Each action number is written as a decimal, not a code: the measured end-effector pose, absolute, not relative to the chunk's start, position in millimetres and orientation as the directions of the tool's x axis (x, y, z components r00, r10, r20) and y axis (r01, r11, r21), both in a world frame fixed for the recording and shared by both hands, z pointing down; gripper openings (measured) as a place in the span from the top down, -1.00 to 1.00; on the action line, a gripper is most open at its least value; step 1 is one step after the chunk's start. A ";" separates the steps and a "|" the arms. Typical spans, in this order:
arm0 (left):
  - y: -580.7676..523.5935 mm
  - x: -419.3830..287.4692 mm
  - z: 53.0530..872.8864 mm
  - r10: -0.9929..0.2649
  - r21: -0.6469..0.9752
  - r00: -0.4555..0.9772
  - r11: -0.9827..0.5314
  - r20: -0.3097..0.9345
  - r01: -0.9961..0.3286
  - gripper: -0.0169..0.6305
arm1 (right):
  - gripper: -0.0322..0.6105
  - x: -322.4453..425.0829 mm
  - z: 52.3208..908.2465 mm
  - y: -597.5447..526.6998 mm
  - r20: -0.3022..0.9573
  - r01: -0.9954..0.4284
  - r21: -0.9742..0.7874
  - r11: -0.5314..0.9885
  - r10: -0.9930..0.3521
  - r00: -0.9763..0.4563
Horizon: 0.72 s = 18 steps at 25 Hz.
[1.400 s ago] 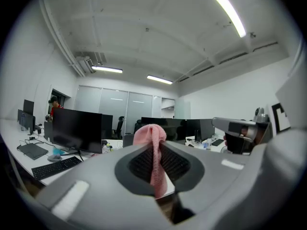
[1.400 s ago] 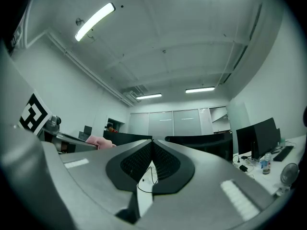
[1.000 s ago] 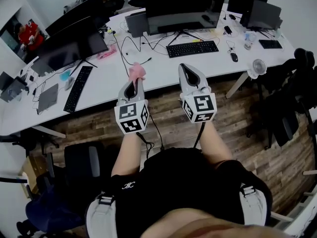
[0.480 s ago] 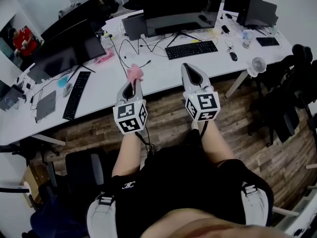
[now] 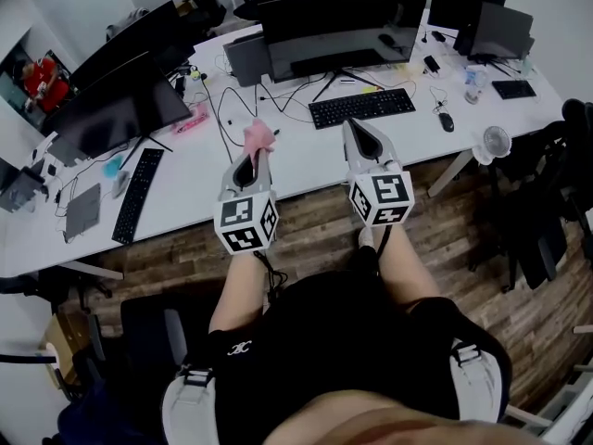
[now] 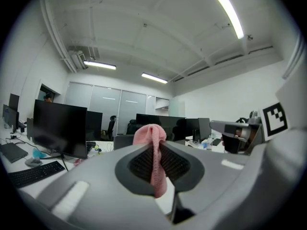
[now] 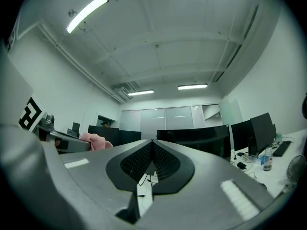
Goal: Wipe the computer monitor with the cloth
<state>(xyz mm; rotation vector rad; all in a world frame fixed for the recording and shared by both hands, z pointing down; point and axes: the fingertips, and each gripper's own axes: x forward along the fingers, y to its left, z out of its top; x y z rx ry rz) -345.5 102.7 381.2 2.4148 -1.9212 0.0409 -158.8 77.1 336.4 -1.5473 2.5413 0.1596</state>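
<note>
1. Head view: the left gripper [image 5: 257,153] was clenched on a pink cloth [image 5: 258,134], which stuck out just beyond its tips as a small bunch. The right gripper [image 5: 357,127] was held beside it, to its right, with nothing showing at its tips. Both hung over the near edge of the white desk [image 5: 199,170], and the wide dark monitor [image 5: 338,21] stood well ahead of them, not yet touched.

2. Left gripper view: the jaws were pressed onto the cloth [image 6: 150,132], a folded strip running down between the ribbed pads with a rounded tuft above the tips. It looked soft, light and limp, so the hold seemed well placed: pinched at the fold, with the tuft free as the wiping face. More cloth ahead of the tips would probably keep the hard jaws off the screen.

3. Right gripper view: the right gripper [image 7: 152,143] was closed on nothing, its pads meeting. The cloth [image 7: 94,140] showed off to its left, and the monitor [image 7: 196,137] lay ahead. The panel was probably fragile and able to rock on its stand, so light strokes seemed wise.
</note>
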 end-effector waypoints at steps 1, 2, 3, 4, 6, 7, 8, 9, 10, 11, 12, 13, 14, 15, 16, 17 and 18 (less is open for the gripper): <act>90.0 -338.8 381.5 -0.971 0.025 0.235 -0.234 0.052 -0.972 0.74 | 0.89 -154.4 337.4 64.0 -0.189 -0.889 0.009 0.457 -0.872 -0.451; 77.0 -330.8 382.1 -0.968 0.025 0.248 -0.247 0.051 -0.969 0.74 | 0.89 -148.8 338.2 50.5 -0.185 -0.891 0.010 0.455 -0.874 -0.449; 63.5 -321.7 382.7 -0.964 0.025 0.259 -0.259 0.051 -0.966 0.74 | 0.89 -141.9 338.4 36.9 -0.180 -0.892 0.011 0.452 -0.877 -0.446; 49.8 -312.3 383.1 -0.962 0.025 0.268 -0.267 0.053 -0.963 0.74 | 0.89 -134.0 338.0 23.4 -0.177 -0.894 0.013 0.449 -0.878 -0.444; 20.9 -295.0 381.9 -0.961 0.025 0.271 -0.270 0.057 -0.962 0.74 | 0.89 -116.6 335.8 -3.2 -0.174 -0.897 0.017 0.442 -0.882 -0.438; 5.3 -286.7 380.2 -0.961 0.026 0.271 -0.270 0.058 -0.962 0.74 | 0.89 -107.1 334.2 -17.0 -0.175 -0.899 0.015 0.438 -0.884 -0.434; -10.8 -277.8 378.2 -0.960 0.027 0.273 -0.272 0.059 -0.962 0.74 | 0.89 -97.0 332.7 -31.5 -0.177 -0.901 0.011 0.433 -0.886 -0.428; -26.7 -268.2 376.4 -0.959 0.029 0.277 -0.276 0.061 -0.961 0.74 | 0.89 -86.7 331.7 -46.3 -0.176 -0.903 0.006 0.429 -0.889 -0.423; -41.9 -258.4 374.9 -0.957 0.032 0.282 -0.280 0.064 -0.959 0.74 | 0.89 -76.5 331.2 -60.8 -0.173 -0.905 0.001 0.426 -0.891 -0.420; -56.4 -248.8 373.8 -0.956 0.034 0.285 -0.283 0.067 -0.958 0.74 | 0.89 -66.6 330.8 -74.8 -0.168 -0.906 -0.002 0.424 -0.893 -0.418; -70.8 -239.4 372.8 -0.955 0.035 0.288 -0.286 0.070 -0.958 0.74 | 0.89 -57.0 329.9 -88.5 -0.164 -0.907 -0.002 0.421 -0.895 -0.415; -85.4 -229.9 371.9 -0.954 0.035 0.292 -0.290 0.073 -0.956 0.74 | 0.89 -47.3 328.1 -102.2 -0.163 -0.909 -0.001 0.418 -0.897 -0.412; -100.0 -219.9 370.8 -0.951 0.033 0.298 -0.297 0.076 -0.954 0.74 | 0.89 -37.4 325.8 -115.8 -0.163 -0.911 0.003 0.412 -0.899 -0.407; -114.3 -209.4 369.5 -0.949 0.027 0.307 -0.306 0.076 -0.952 0.74 | 0.89 -27.1 323.5 -129.0 -0.165 -0.914 0.010 0.405 -0.901 -0.401; -127.8 -198.6 368.1 -0.946 0.016 0.316 -0.316 0.075 -0.949 0.74 | 0.89 -17.0 321.5 -141.1 -0.168 -0.918 0.022 0.396 -0.904 -0.394; -140.4 -187.7 366.9 -0.943 -0.002 0.325 -0.326 0.074 -0.945 0.74 | 0.89 -7.4 320.2 -152.0 -0.170 -0.922 0.040 0.385 -0.907 -0.386; -152.2 -176.7 366.3 -0.940 -0.022 0.332 -0.334 0.073 -0.942 0.74 | 0.89 1.5 319.8 -161.9 -0.171 -0.925 0.058 0.376 -0.909 -0.380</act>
